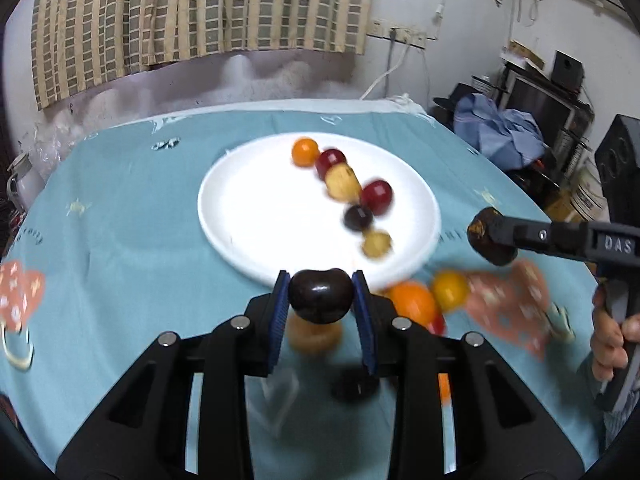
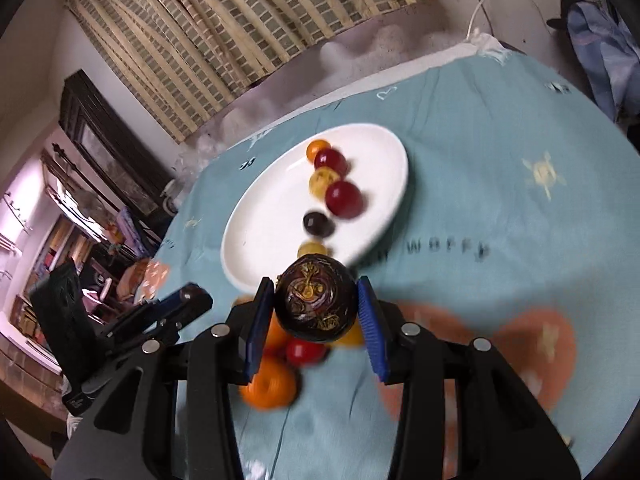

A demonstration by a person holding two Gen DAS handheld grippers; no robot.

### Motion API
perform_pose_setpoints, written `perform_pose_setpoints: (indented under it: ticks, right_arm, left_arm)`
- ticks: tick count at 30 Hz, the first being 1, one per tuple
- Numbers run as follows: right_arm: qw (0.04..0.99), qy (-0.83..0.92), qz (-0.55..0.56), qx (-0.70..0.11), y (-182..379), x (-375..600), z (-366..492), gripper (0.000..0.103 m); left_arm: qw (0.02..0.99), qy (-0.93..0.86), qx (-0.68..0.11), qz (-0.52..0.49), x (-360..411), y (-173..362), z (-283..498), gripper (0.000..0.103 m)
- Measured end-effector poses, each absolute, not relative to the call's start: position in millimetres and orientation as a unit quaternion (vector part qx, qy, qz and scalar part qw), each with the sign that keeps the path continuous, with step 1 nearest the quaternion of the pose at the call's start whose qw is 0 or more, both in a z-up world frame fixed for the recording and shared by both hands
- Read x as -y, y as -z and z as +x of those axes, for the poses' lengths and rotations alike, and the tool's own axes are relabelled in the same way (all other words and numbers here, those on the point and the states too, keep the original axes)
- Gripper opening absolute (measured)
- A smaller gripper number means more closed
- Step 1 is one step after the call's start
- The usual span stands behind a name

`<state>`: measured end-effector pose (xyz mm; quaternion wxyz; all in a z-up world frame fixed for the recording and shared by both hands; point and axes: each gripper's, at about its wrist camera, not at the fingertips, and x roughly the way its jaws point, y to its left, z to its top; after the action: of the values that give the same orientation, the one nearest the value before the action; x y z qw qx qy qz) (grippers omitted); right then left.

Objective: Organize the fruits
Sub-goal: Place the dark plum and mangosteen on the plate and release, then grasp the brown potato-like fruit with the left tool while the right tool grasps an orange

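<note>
1. The left gripper (image 1: 320, 300) is clamped on a smooth, dark purple plum (image 1: 320, 295), its blue pads (image 1: 280, 304) pressed to either side of the fruit above the near rim of the plate.
2. The right gripper (image 2: 316, 312) grips a dark round fruit with tan markings (image 2: 316, 304), likely a passion fruit, with its blue pads tight against both flanks. In the left wrist view the same fruit (image 1: 490, 238) hangs clear of the counter at the end of the right gripper (image 1: 494, 236), with a person's hand (image 1: 612, 336) on the handle at the right edge.
3. A white plate (image 1: 256, 216) sits mid-counter on a teal tablecloth (image 1: 120, 220) printed with orange patches.
4. Six small fruits run in a loose line across the plate: an orange one (image 1: 305, 152) farthest away, then a red one (image 1: 330, 161), a yellow one (image 1: 342, 183), a second red one (image 1: 376, 197), a dark one (image 1: 358, 218) and a yellowish one (image 1: 377, 244) nearest the rim.
5. Loose fruit waits on the cloth just beside the near rim of the plate: an orange (image 1: 412, 302), a smaller yellow fruit (image 1: 450, 290) and a red one (image 2: 304, 351), all blurred.
6. Striped curtains (image 1: 200, 12) hang behind the counter.
</note>
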<state>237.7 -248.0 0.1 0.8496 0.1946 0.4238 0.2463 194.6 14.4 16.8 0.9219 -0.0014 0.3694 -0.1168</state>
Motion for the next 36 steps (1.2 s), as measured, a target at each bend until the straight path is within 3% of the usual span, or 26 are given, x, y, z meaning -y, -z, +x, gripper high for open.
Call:
perform_pose_setpoints:
  ticks: [4,6,7,13,15,17,26,36]
  right_arm:
    - [0.864,-0.232,0.156,-0.418,4,224,272,0.043]
    - [0.878,-0.211,0.133,-0.408,8,220,280,0.05]
    - [0.884,-0.196,0.126,-0.405,10,221,282,0.066]
    - [0.883,-0.231,0.201,-0.356,-16,253,260,0.068]
    - [0.879,-0.243,0.21,-0.353,-26,259,244,0.076]
    - [0.88,-0.241,0.207,-0.353,-28,261,223,0.097]
    - [0.874,-0.221,0.208,-0.38,9,268,172,0.098]
    - [0.874,-0.211,0.211,-0.383,10,271,172,0.098]
  left_arm:
    - [0.922,0.1,-0.373,-0.03,-18,-8,230,0.038]
    - [0.923,0.087,-0.374,-0.042,-21,-2,240,0.067]
    - [0.923,0.086,-0.373,-0.045,-22,0,240,0.069]
    - [0.93,0.062,-0.359,-0.054,-40,-3,221,0.089]
    - [0.935,0.038,-0.35,-0.052,-47,-6,203,0.099]
    - [0.938,0.012,-0.344,-0.04,-49,-4,187,0.101]
    - [0.937,0.011,-0.348,0.004,-29,12,152,0.101]
    - [0.919,0.016,-0.391,0.047,-9,35,189,0.101]
